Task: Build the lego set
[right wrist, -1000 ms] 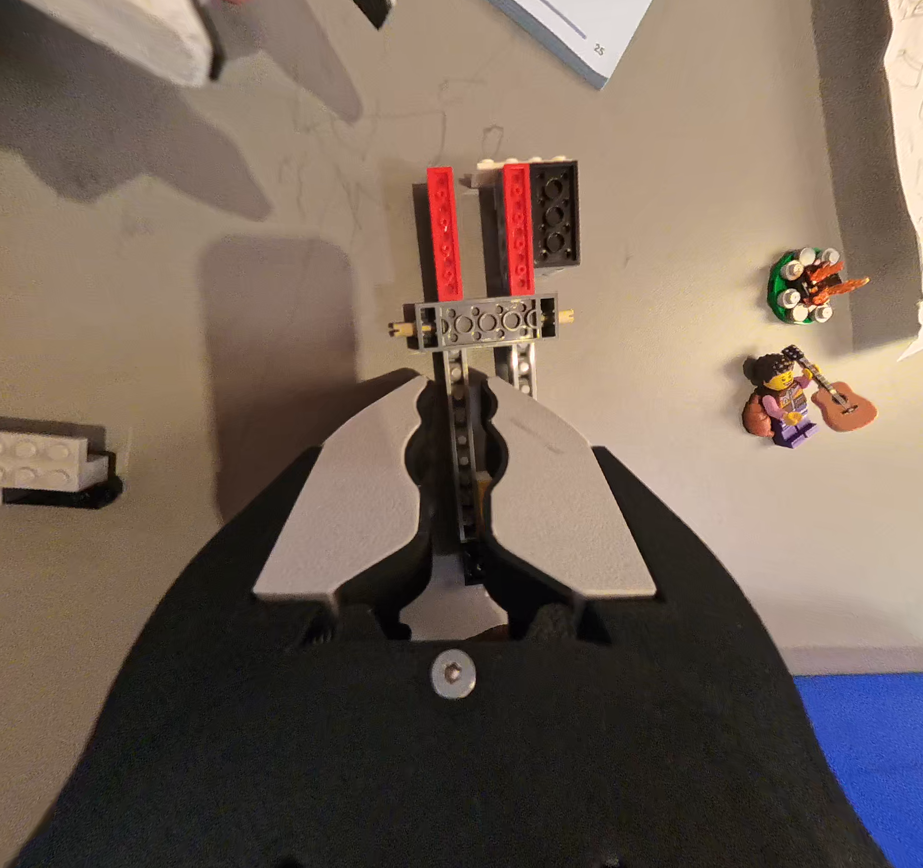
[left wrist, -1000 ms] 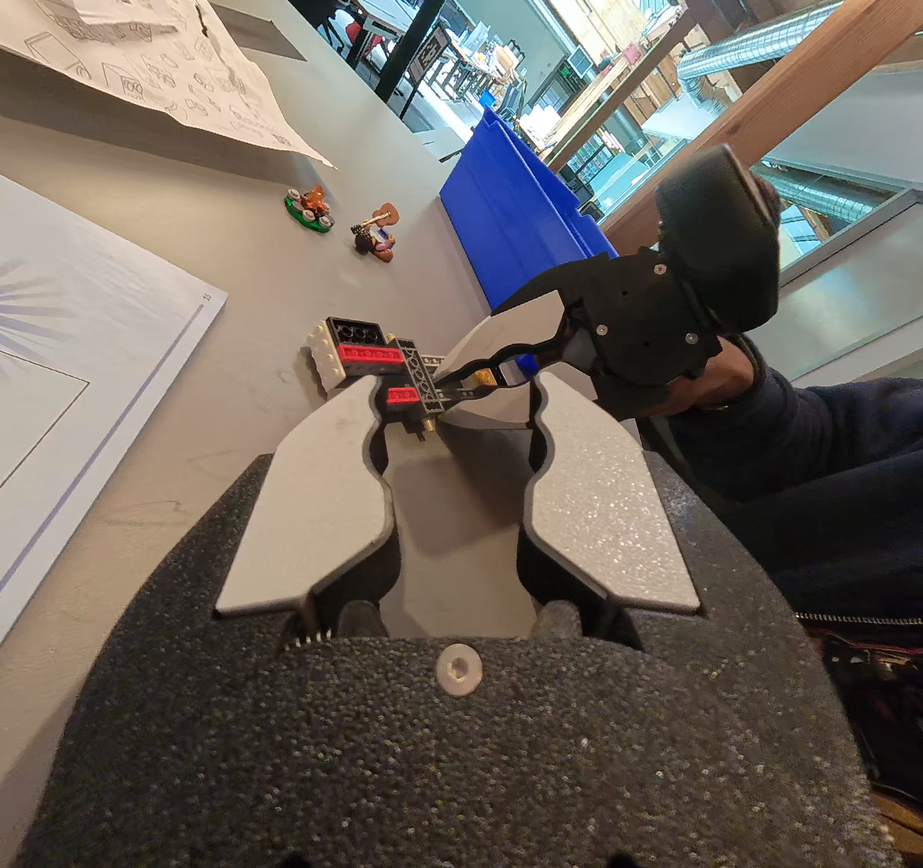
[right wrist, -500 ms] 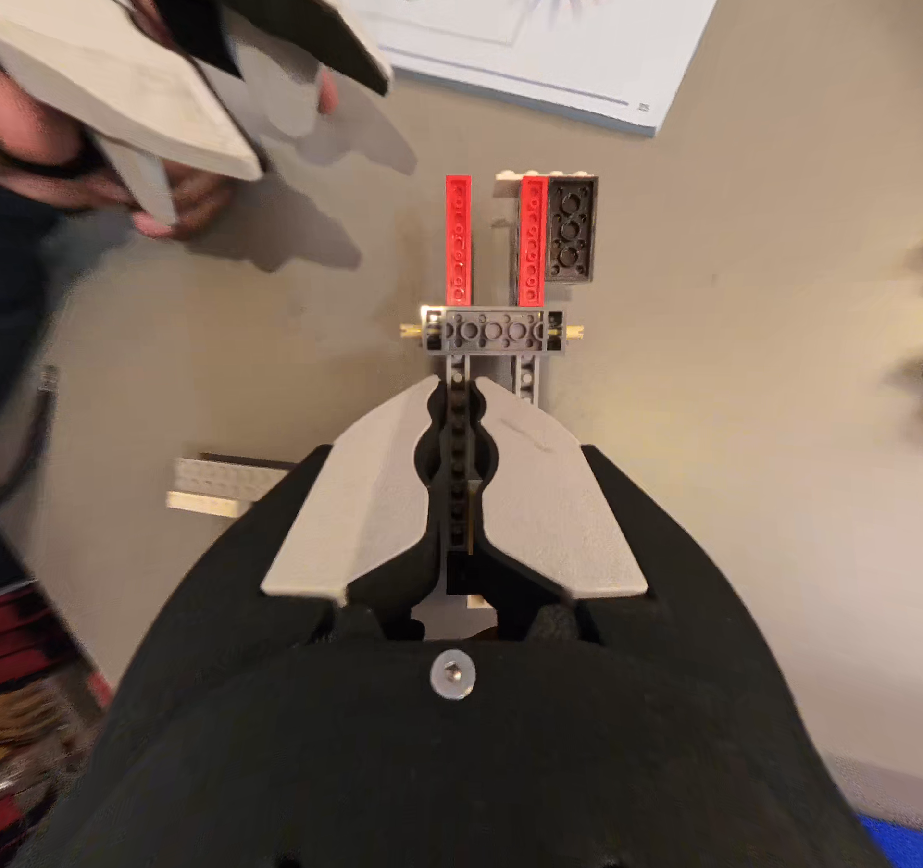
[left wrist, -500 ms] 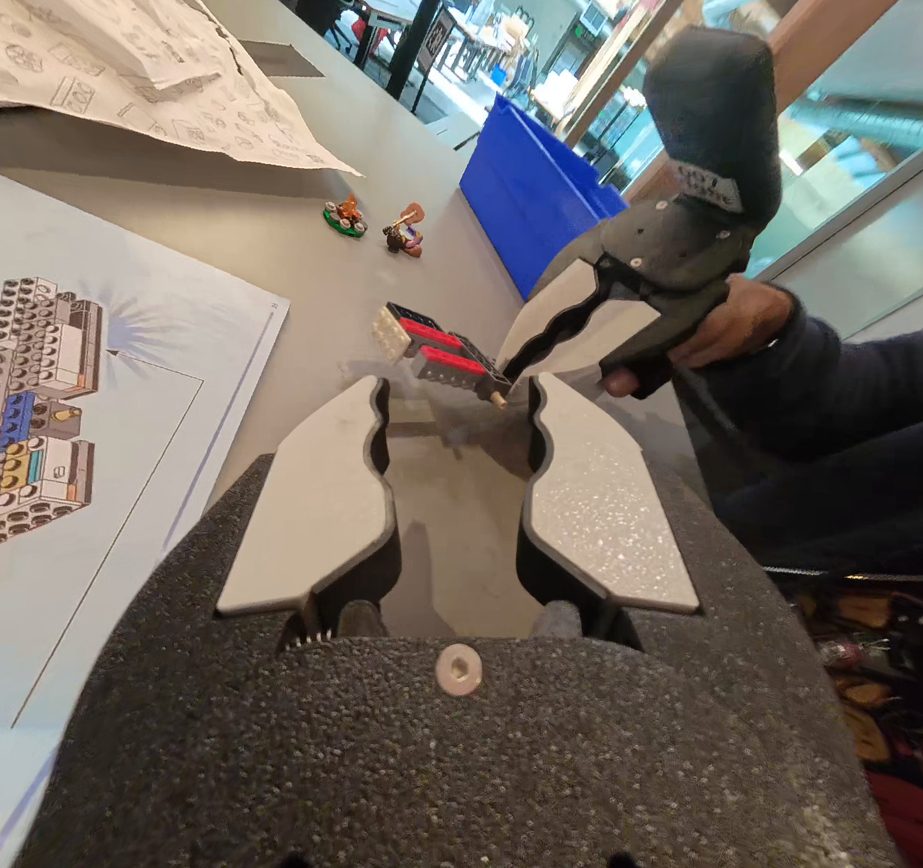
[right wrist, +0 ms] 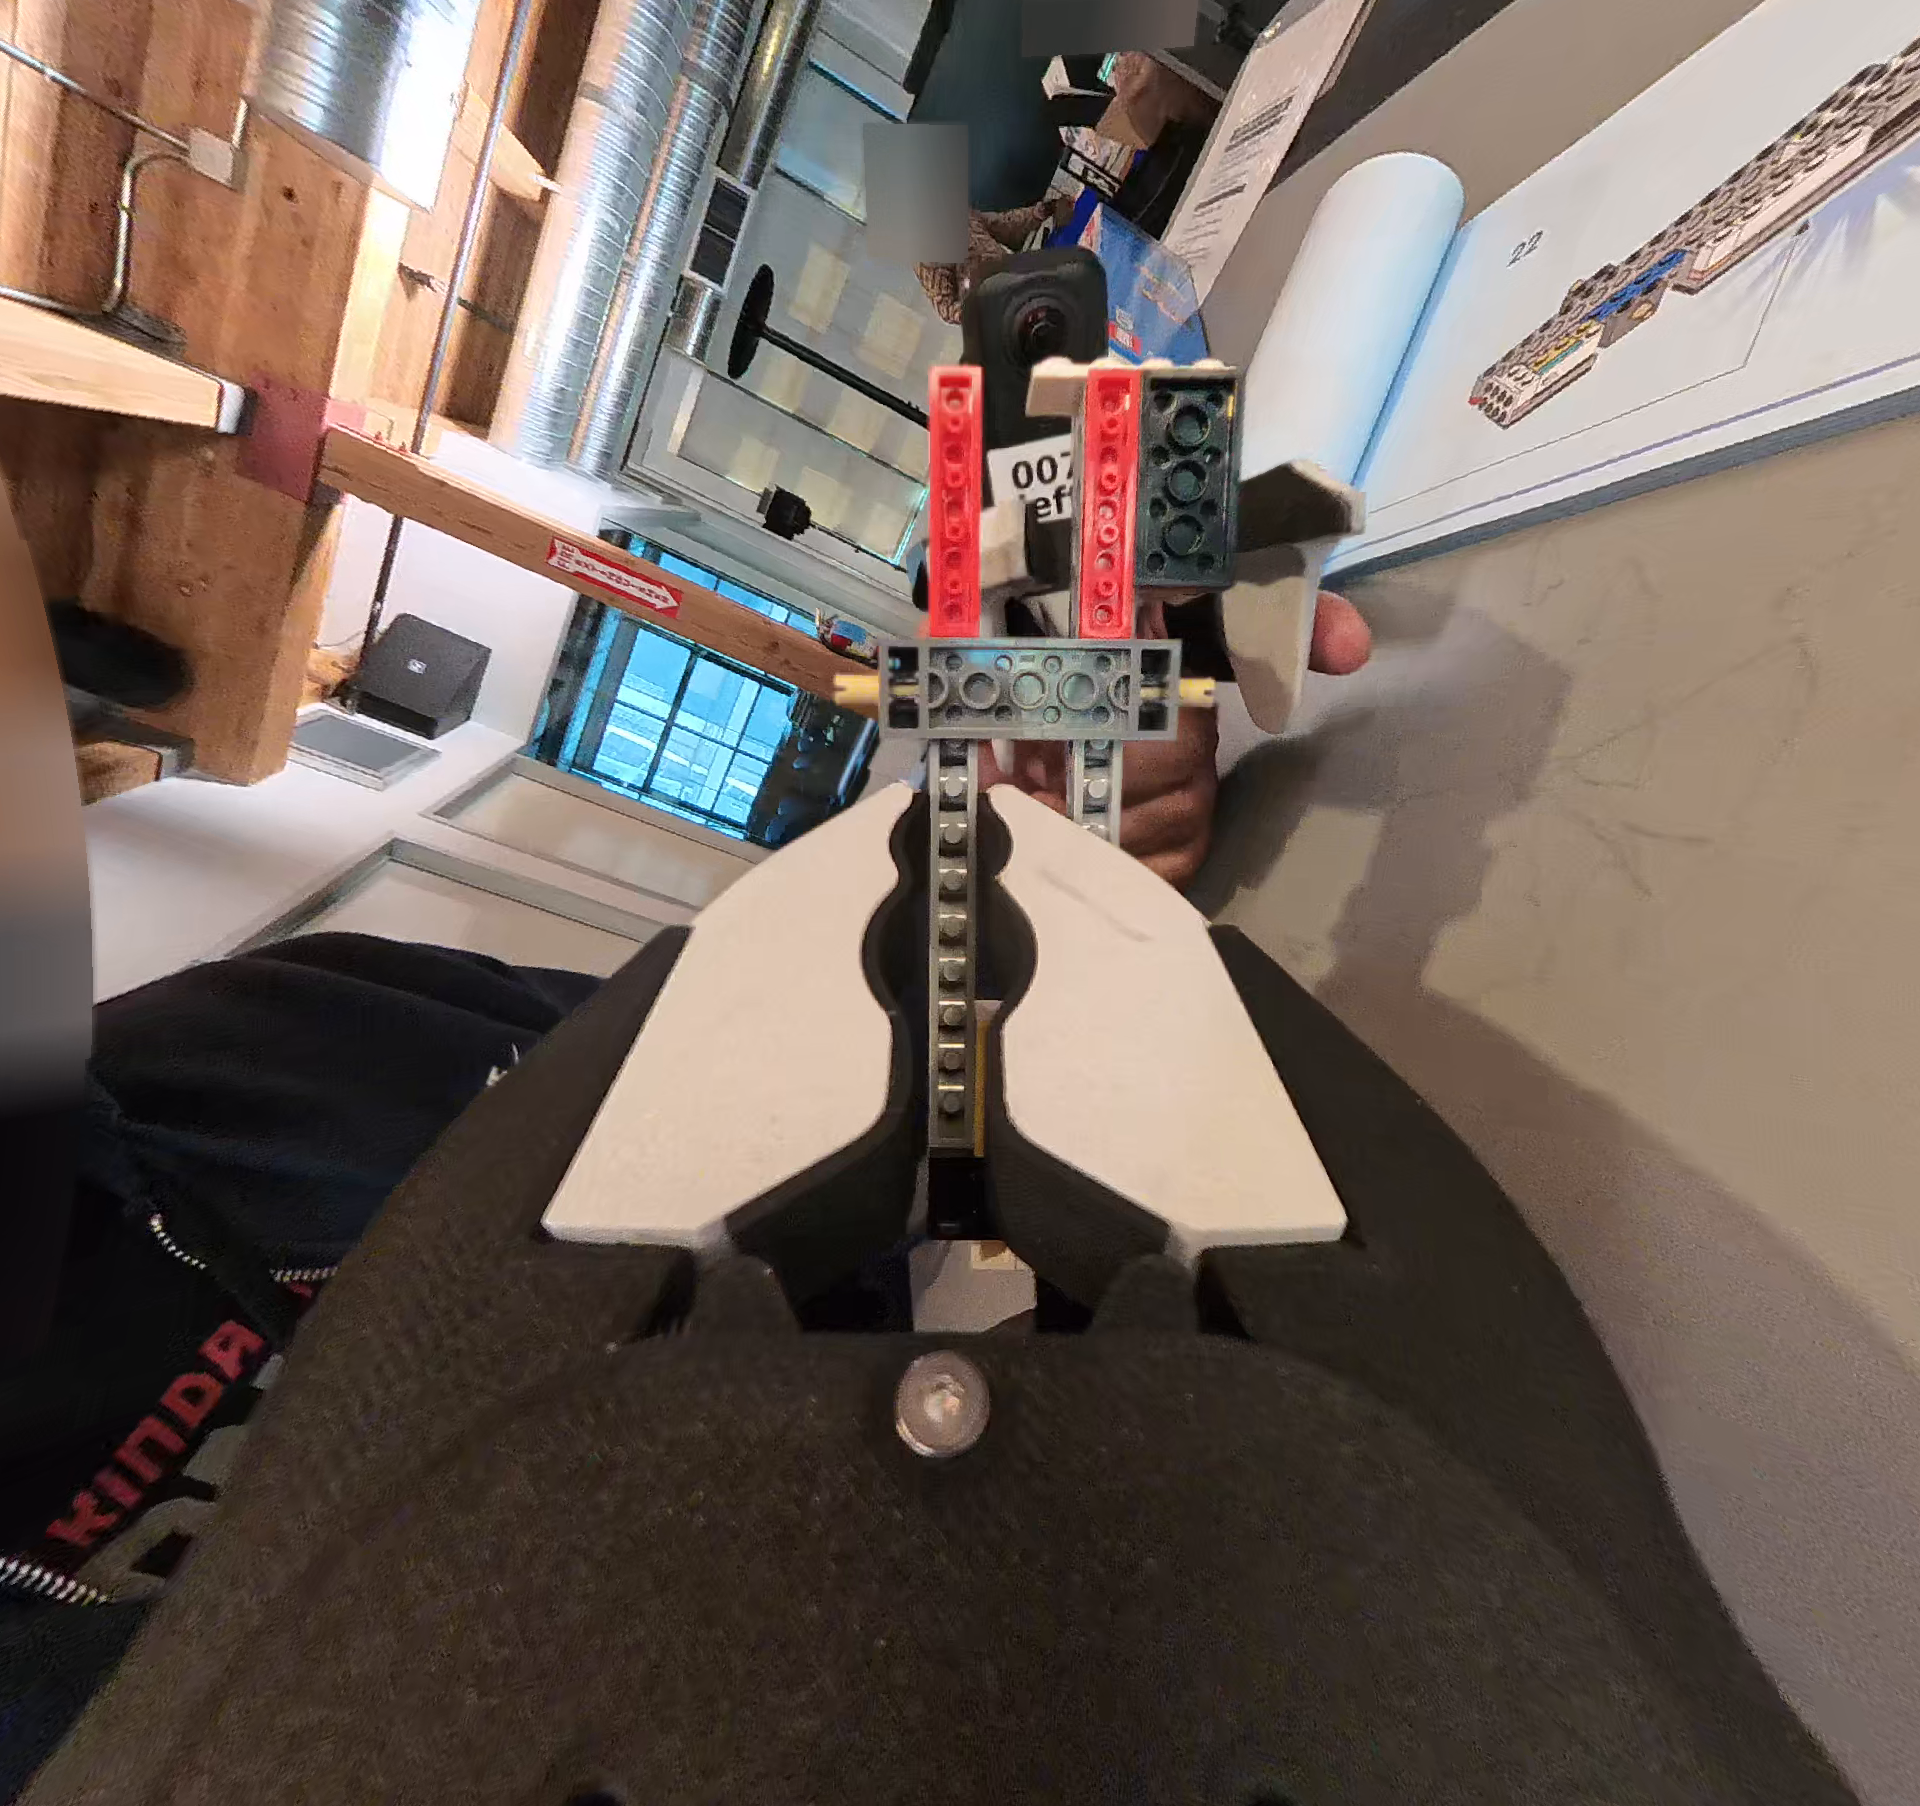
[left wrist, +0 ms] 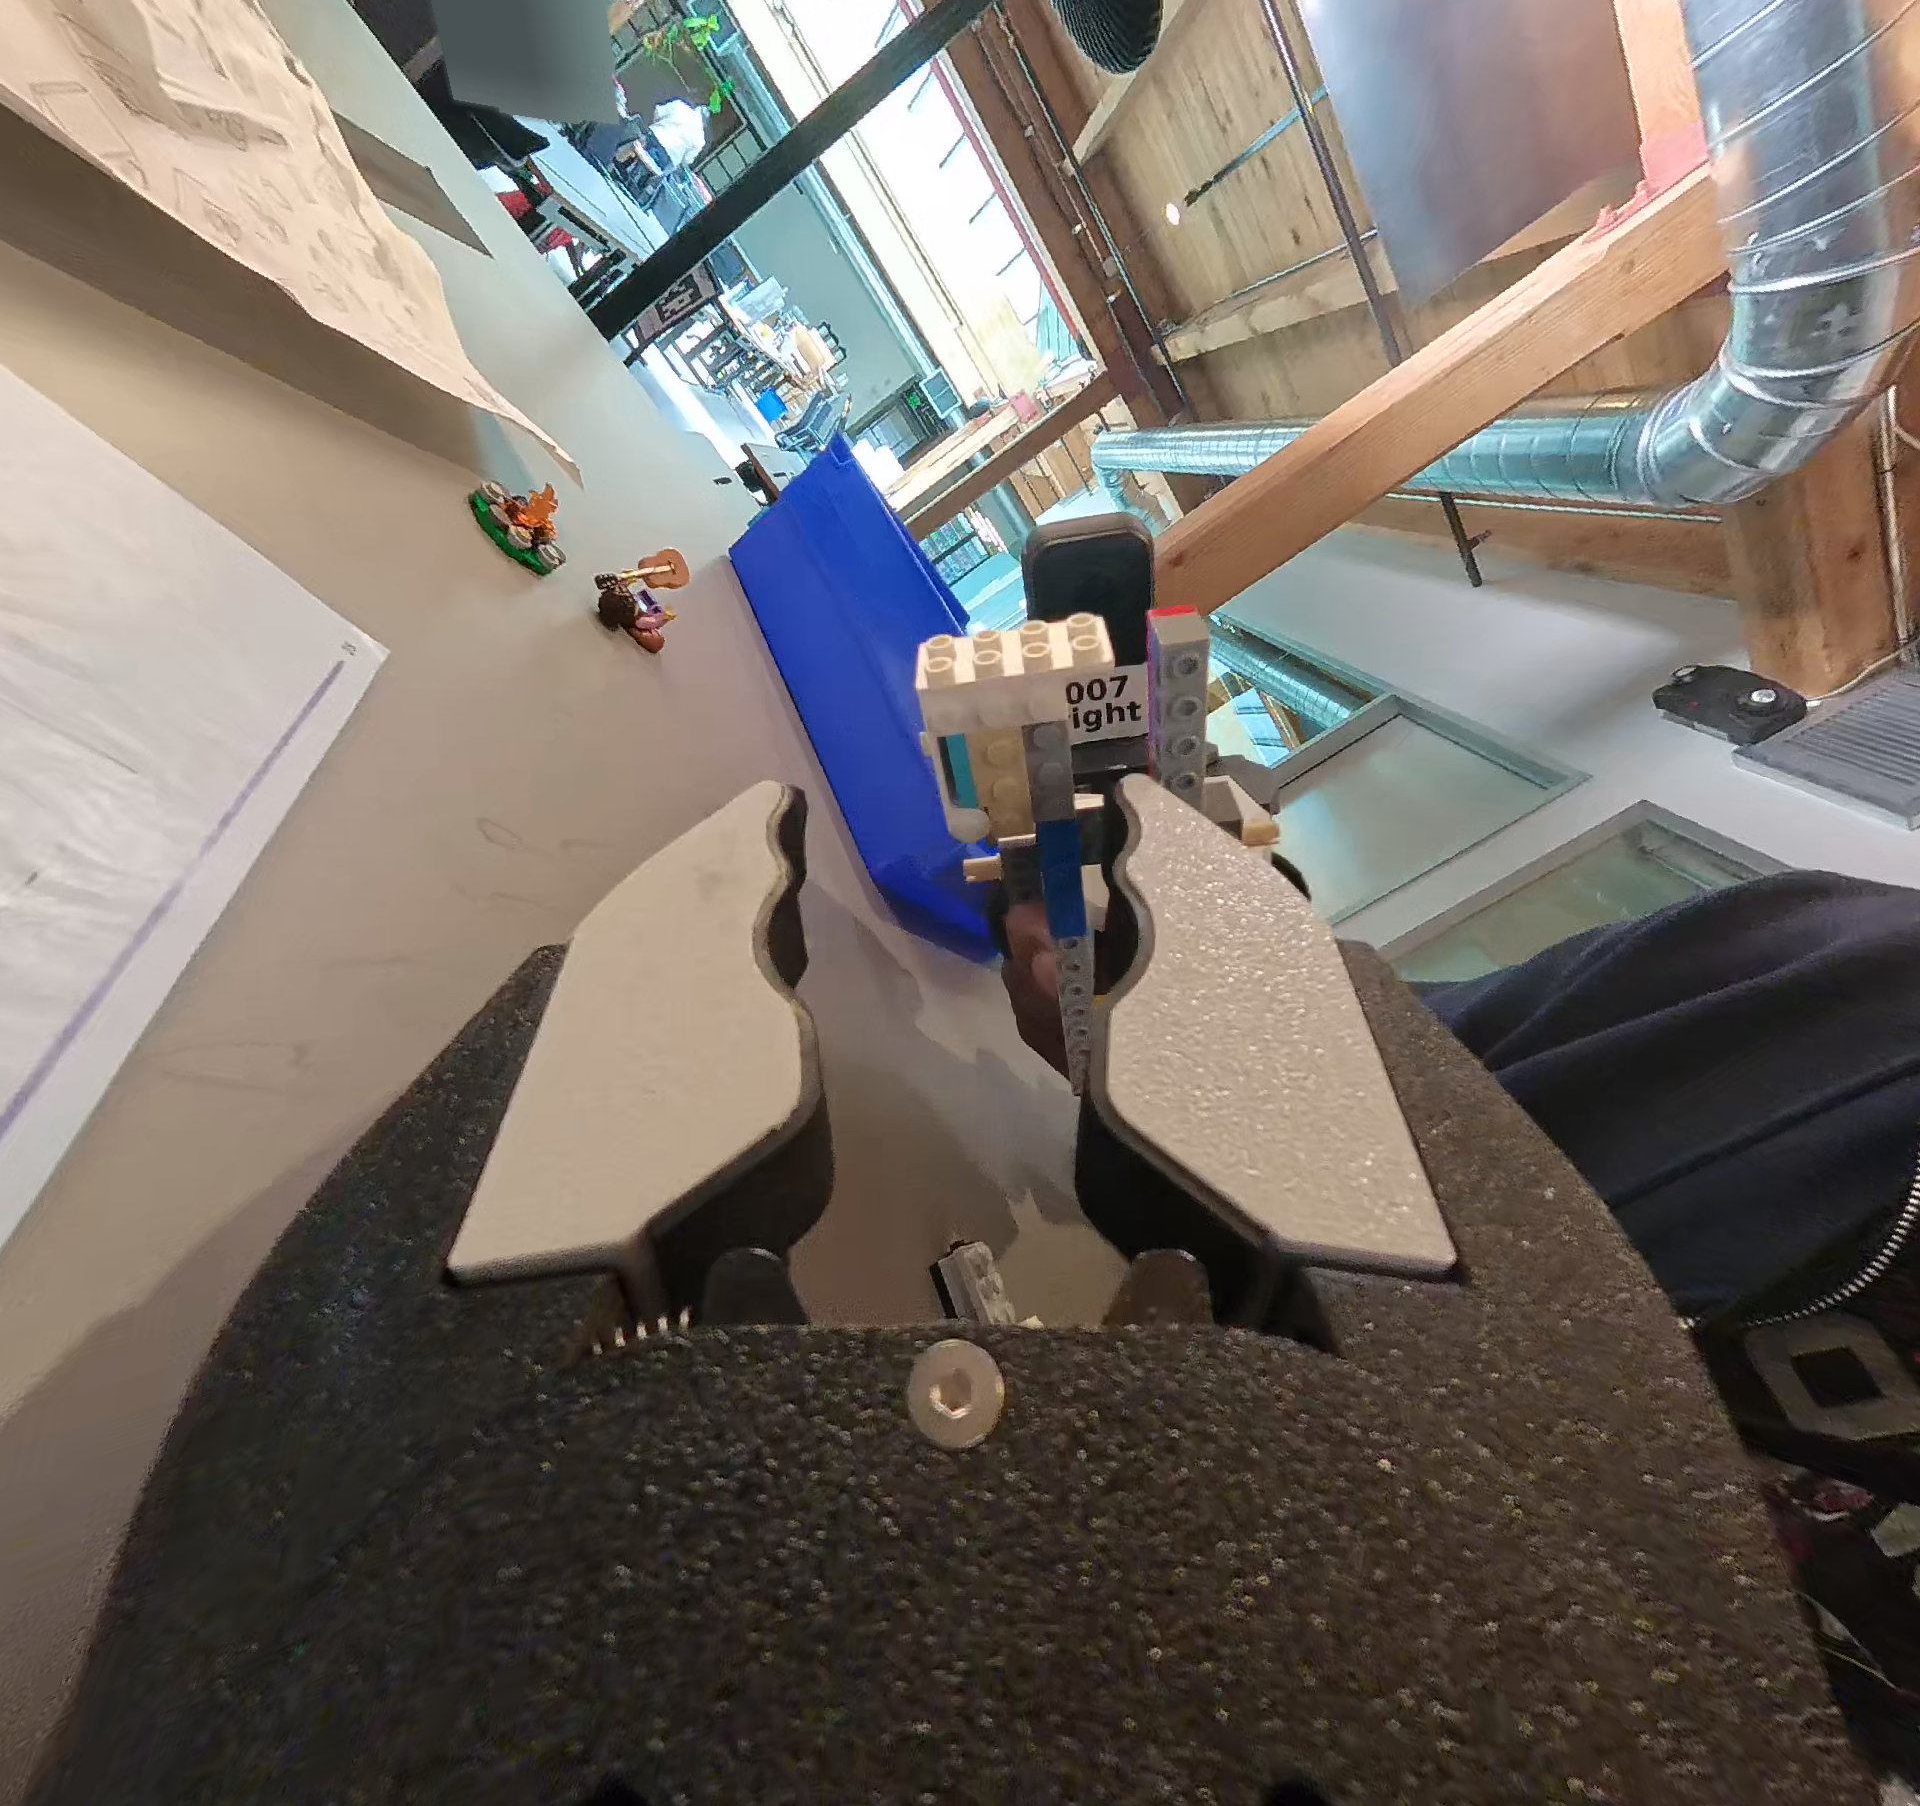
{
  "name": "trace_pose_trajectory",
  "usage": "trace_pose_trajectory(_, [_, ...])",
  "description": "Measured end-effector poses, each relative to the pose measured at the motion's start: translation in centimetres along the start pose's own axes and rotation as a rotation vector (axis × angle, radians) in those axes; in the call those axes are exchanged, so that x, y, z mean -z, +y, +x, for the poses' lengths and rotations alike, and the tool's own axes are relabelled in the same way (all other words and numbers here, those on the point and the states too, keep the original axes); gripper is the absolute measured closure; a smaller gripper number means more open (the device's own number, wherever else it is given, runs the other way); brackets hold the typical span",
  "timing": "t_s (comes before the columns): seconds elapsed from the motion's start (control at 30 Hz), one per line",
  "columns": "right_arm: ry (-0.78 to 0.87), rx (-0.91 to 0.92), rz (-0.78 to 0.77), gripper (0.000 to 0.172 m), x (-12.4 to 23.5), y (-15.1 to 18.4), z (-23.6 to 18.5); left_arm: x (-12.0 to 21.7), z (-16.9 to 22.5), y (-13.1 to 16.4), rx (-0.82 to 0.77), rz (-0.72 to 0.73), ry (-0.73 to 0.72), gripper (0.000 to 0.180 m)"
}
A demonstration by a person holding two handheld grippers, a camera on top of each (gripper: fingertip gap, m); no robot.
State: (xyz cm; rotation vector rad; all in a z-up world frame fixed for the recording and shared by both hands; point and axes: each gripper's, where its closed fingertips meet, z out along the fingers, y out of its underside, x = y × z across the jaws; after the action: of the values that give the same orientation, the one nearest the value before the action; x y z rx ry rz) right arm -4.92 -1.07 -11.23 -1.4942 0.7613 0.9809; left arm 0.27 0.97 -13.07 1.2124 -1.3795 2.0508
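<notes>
1. Right wrist view: you are pinching the brick assembly [right wrist: 1023, 686] by one long grey studded strip [right wrist: 953, 967], with the right gripper [right wrist: 954, 800] pressing its jaws on the strip's two sides. That is lifting the whole build clear of the bench [right wrist: 1621, 925] and turning it toward the other gripper.
2. Left wrist view: you are holding the left gripper [left wrist: 951, 806] with its jaws spread wide and gripping nothing. The build is hanging just ahead of them, close beside the right-hand finger [left wrist: 1236, 987]; I cannot tell whether it is touching.
3. Counting on the build: two red beams [right wrist: 956, 499], two grey strips, one grey cross plate [right wrist: 1029, 688] joining them, one dark brick [right wrist: 1184, 478], and two tan pin ends [right wrist: 857, 686] sticking out sideways.
4. Lying farther out on the bench: one open instruction booklet [right wrist: 1662, 302], one loose printed sheet [left wrist: 239, 177], one blue bin [left wrist: 842, 676], one minifigure with a guitar [left wrist: 639, 598] and one small green campfire build [left wrist: 520, 520], all parked well apart from your jaws.
</notes>
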Motion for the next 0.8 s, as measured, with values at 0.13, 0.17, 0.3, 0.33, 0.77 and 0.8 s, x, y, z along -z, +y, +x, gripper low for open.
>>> trace_pose_trajectory(0.13, [-0.013,0.002,-0.001,0.164,-0.6,0.1,-0.3,-0.5,0.0,0.2,-0.015,0.004,-0.018,0.126])
trace_pose_trajectory(0.17, [-0.014,0.003,-0.002,0.164,-0.7,0.1,-0.3,-0.5,0.0,0.1,-0.014,0.014,-0.011,0.126])
trace_pose_trajectory(0.3, [-0.013,-0.005,-0.022,0.164,-1.0,0.4,-0.1,-0.3,0.5,-0.2,-0.014,0.038,0.023,0.136])
trace_pose_trajectory(0.33, [-0.006,-0.006,-0.027,0.164,-1.1,0.5,0.0,-0.3,0.7,-0.2,-0.014,0.038,0.03,0.141])
trace_pose_trajectory(0.77, [0.543,0.315,-0.112,0.129,1.0,1.3,5.4,1.2,-4.1,-0.3,0.121,0.11,-0.314,0.153])
trace_pose_trajectory(0.8, [0.605,0.364,-0.15,0.126,0.8,2.0,5.8,1.3,-4.4,-0.3,0.131,0.123,-0.337,0.153])
